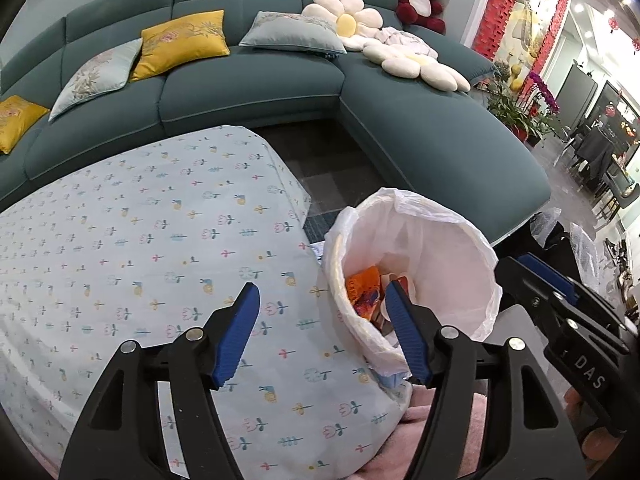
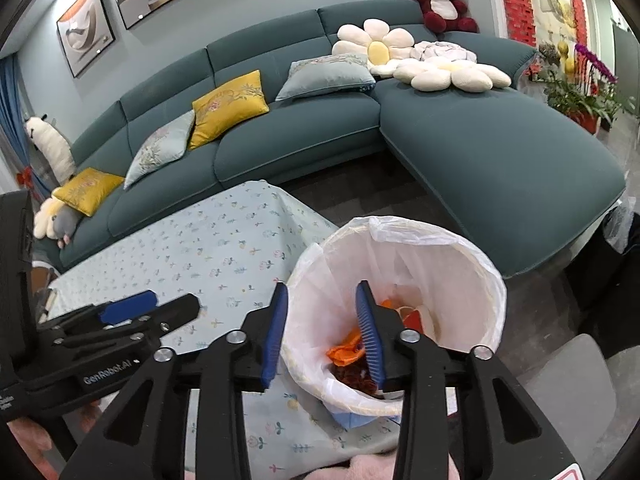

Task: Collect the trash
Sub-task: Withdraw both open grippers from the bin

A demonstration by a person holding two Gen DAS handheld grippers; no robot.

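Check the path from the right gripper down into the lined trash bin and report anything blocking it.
Nothing visible blocks it. The right gripper hangs with open, empty jaws over the mouth of the trash bin, whose white liner is folded back over the rim. Only orange wrappers lie at the bottom.

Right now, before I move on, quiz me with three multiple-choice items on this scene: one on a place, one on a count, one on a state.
1. Where is the orange wrapper?
A. on the tablecloth
B. in the bin
C. on the sofa

2. How many yellow cushions are on the sofa?
A. two
B. four
C. none

3. How is the right hand-held gripper?
A. shut on a wrapper
B. shut, empty
C. open, empty

Key:
1 B, it lies inside the lined bin.
2 A, the right wrist view shows one mid-sofa, one at the left end.
3 C, its blue pads stand apart with nothing between them.
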